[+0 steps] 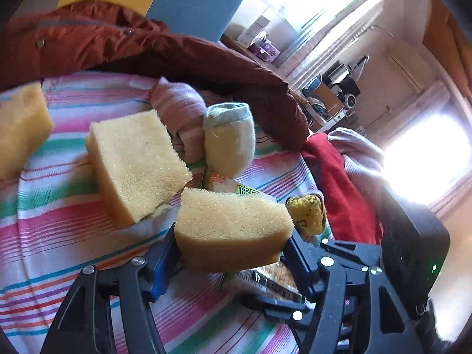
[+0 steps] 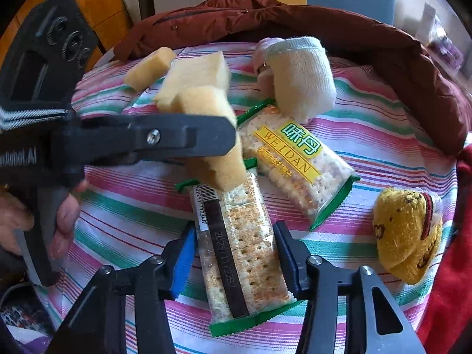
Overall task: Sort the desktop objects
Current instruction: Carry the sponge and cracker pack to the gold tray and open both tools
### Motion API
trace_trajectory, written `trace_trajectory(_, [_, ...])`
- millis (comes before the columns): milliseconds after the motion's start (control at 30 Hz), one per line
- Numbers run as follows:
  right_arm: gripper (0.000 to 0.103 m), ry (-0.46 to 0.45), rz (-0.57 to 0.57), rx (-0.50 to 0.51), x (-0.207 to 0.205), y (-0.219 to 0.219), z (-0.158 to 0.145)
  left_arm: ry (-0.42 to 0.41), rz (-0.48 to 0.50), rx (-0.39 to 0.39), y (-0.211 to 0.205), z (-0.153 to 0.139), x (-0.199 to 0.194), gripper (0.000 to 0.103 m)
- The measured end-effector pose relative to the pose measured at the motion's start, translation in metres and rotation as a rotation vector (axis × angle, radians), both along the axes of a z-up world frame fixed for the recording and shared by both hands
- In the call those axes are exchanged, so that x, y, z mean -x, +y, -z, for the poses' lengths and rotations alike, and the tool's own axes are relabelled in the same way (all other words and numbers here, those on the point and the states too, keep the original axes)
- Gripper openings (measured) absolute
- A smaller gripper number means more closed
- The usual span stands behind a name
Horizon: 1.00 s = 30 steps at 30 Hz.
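Note:
My left gripper (image 1: 233,242) is shut on a yellow sponge (image 1: 233,227) and holds it above the striped cloth; the sponge also shows in the right wrist view (image 2: 212,147), pinched in the left gripper's fingers (image 2: 188,138). My right gripper (image 2: 236,250) straddles a cracker packet (image 2: 239,250) lying barcode side up, its jaws at the packet's two sides. A second cracker packet (image 2: 298,159) with a yellow label lies beyond it. Two more sponges (image 1: 135,162) (image 1: 20,126) lie on the cloth. A rolled pale sock (image 2: 298,76) and a rolled yellow sock (image 2: 407,236) lie to the right.
A striped cloth (image 2: 132,206) covers the round table. A dark red jacket (image 2: 354,35) lies along the far edge. A red cloth (image 1: 339,188) hangs at the right edge. A rolled pink striped cloth (image 1: 180,109) lies beside the pale sock.

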State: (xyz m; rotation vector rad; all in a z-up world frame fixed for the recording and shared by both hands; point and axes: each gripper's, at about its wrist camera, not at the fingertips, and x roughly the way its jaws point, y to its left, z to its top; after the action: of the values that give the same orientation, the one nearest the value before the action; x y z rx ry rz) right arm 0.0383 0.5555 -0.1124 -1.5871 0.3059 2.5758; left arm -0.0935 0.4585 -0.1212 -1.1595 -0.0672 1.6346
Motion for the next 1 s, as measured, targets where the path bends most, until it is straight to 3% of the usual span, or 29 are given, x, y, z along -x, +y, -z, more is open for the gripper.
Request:
trace_trajectory(133, [0.05, 0.002, -0.011, -0.006, 0.0, -0.004, -0.002, 0.024, -0.031, 0.013, -0.019, -0.008, -0.003, 0.066])
trace_trajectory(333, [0.05, 0.026, -0.055, 0.025, 0.006, -0.017, -0.008, 0.042, -0.156, 0.039, -0.073, -0.022, -0.005, 0.066])
trace_trajectory(567, [0.05, 0.036, -0.1, 0.03, 0.005, -0.04, -0.013, 0.167, -0.28, 0.074, -0.146, -0.055, -0.016, 0.066])
trace_trajectory(1000, [0.05, 0.116, -0.213, 0.014, 0.034, -0.128, -0.07, 0.254, -0.481, 0.088, -0.282, -0.091, -0.026, 0.066])
